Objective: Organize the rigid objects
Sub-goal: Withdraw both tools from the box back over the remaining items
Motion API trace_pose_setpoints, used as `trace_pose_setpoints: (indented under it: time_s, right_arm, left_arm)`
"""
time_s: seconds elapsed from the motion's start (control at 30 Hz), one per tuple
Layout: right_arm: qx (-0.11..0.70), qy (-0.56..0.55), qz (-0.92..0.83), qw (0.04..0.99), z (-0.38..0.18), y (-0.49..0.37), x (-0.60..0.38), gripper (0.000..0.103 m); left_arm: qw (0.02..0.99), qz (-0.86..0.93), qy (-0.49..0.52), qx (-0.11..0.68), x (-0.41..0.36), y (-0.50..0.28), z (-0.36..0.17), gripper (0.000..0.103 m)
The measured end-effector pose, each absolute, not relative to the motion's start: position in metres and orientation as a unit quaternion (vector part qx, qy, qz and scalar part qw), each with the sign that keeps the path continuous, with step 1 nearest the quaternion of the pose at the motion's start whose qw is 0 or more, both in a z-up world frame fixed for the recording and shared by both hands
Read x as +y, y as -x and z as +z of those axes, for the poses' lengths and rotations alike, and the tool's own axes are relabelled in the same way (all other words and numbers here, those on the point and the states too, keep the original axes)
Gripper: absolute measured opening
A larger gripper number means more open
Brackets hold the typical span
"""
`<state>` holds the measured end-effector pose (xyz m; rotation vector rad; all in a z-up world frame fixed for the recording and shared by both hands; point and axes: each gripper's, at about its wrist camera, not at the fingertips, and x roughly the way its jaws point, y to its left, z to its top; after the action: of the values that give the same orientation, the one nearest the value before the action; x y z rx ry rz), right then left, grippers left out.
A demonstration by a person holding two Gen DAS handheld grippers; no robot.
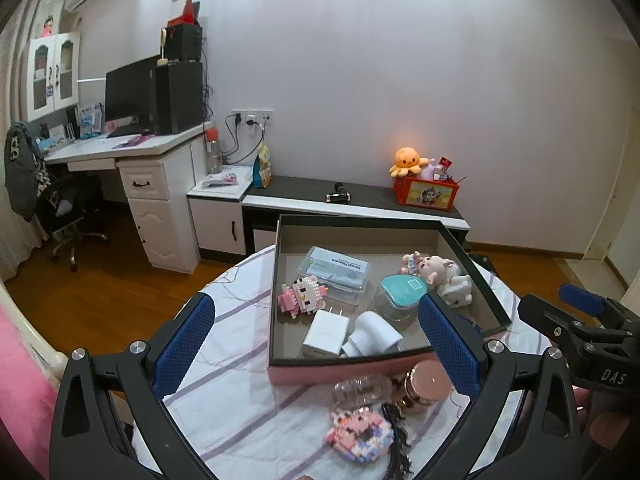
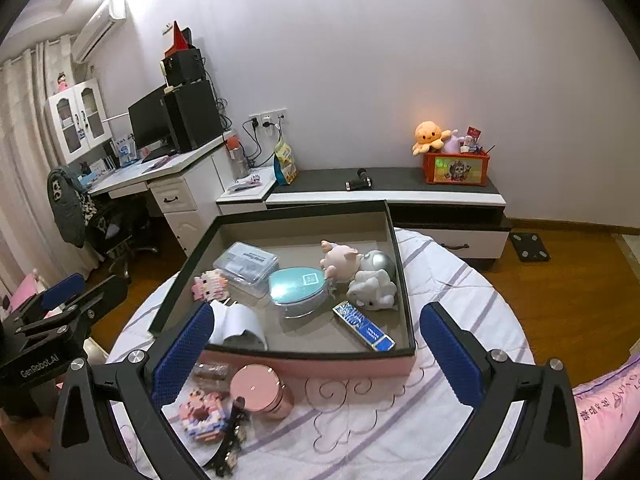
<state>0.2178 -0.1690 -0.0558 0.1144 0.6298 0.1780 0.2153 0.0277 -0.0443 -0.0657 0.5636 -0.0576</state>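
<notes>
A round table (image 2: 460,360) under a striped cloth is seen at the lower centre of both views, with a shallow box (image 2: 304,362) at its middle. Already laid inside are a floss case (image 2: 246,262), a teal-lidded tin (image 2: 300,286), a pig figure (image 2: 340,260), a white charger (image 1: 326,330), a block-built cat (image 1: 302,296) and a blue bar (image 2: 364,326).

Left outside, just in front of the box's pink wall, are a pink jar (image 2: 260,390), a block-built ring (image 2: 202,410) and a black beaded strap (image 2: 230,436).

The left gripper (image 1: 316,344) and right gripper (image 2: 316,344) are both shown released, jaws spread wide, nothing between the pads.

The jar appears stiff, smooth and probably slippery; a grasp across its round sides, below the lid, is judged safest. The ring is likely light but brittle, apt to shed bricks if squeezed hard.
</notes>
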Motion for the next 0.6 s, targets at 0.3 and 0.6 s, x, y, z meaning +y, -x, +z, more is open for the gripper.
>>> trace_pose_setpoints:
  time_s: [0.3, 0.6]
  right_arm:
    - [0.303, -0.052, 0.086, 0.948, -0.054, -0.173, -0.167, 0.103]
    - [0.310, -0.055, 0.077, 0.946, -0.066, -0.135, -0.171, 0.103]
  left_arm:
    - [0.963, -0.030, 0.026, 0.267, 0.027, -0.172, -0.034, 0.103]
    - [0.960, -0.029, 0.022, 0.276, 0.024, -0.139, -0.043, 0.103]
